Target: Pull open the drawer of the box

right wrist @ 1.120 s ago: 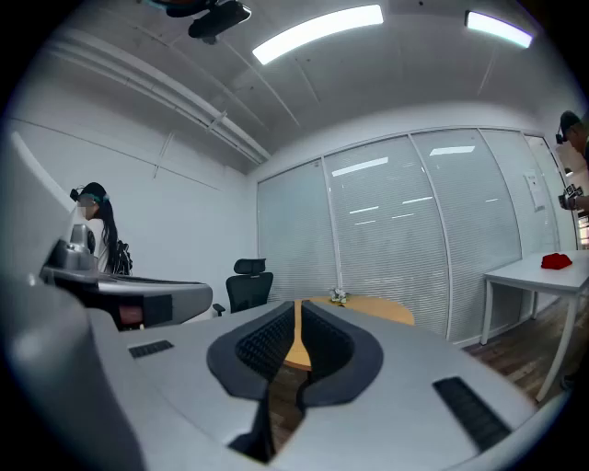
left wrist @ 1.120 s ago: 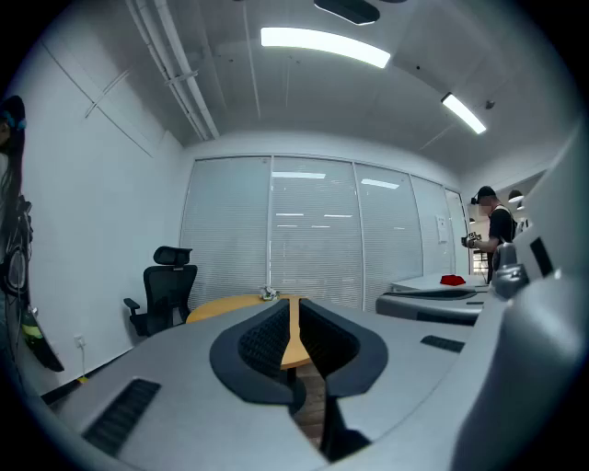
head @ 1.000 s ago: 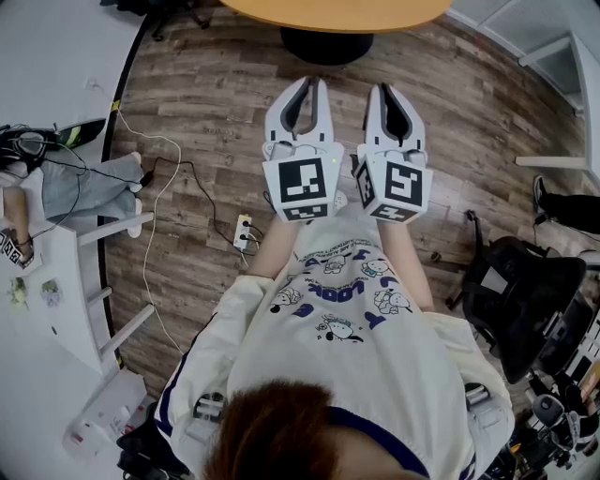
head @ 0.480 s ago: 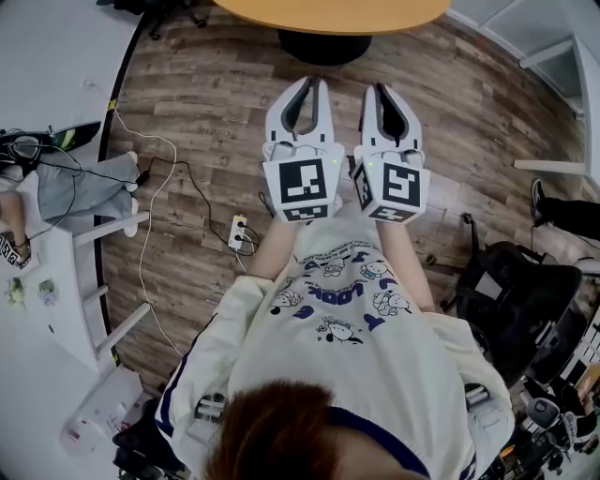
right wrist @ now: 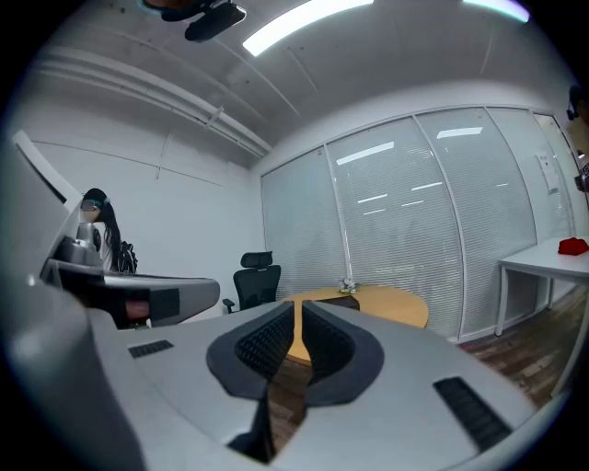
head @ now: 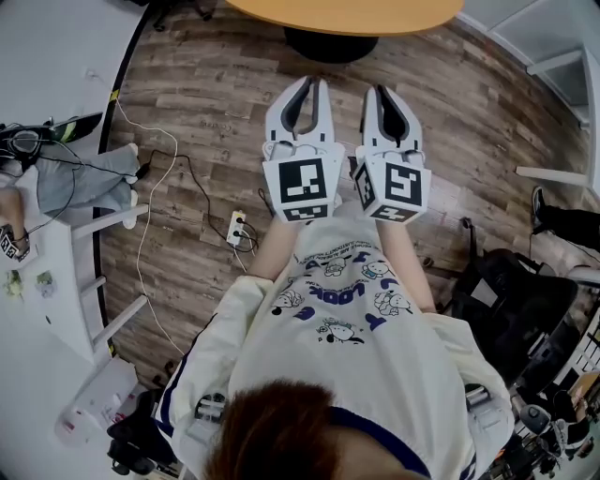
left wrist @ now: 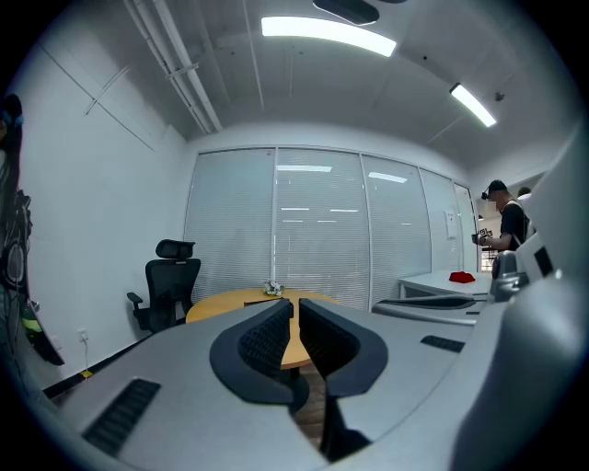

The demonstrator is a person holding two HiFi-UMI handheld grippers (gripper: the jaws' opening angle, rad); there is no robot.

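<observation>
You stand on a brown wood-plank floor (head: 206,94), its boards matte and grained, which fills most of the head view. At the top edge of that view is the smooth orange rim of a round table (head: 347,14) on a dark foot. Your pale printed shirt (head: 337,300) takes up the lower middle.

You hold both grippers side by side at the centre, pointing toward the table. The left gripper (head: 312,86) has its jaws drawn together to a thin slit with nothing between them. The right gripper (head: 382,92) is the same, closed and empty. Their shells are smooth grey-white plastic and the inner pads are black and ribbed.

A black office chair (left wrist: 170,281) stands left of the table.

A small dark boxy shape (right wrist: 342,300) sits on the table top, centre of the right gripper view. It is too small to show a drawer.
</observation>
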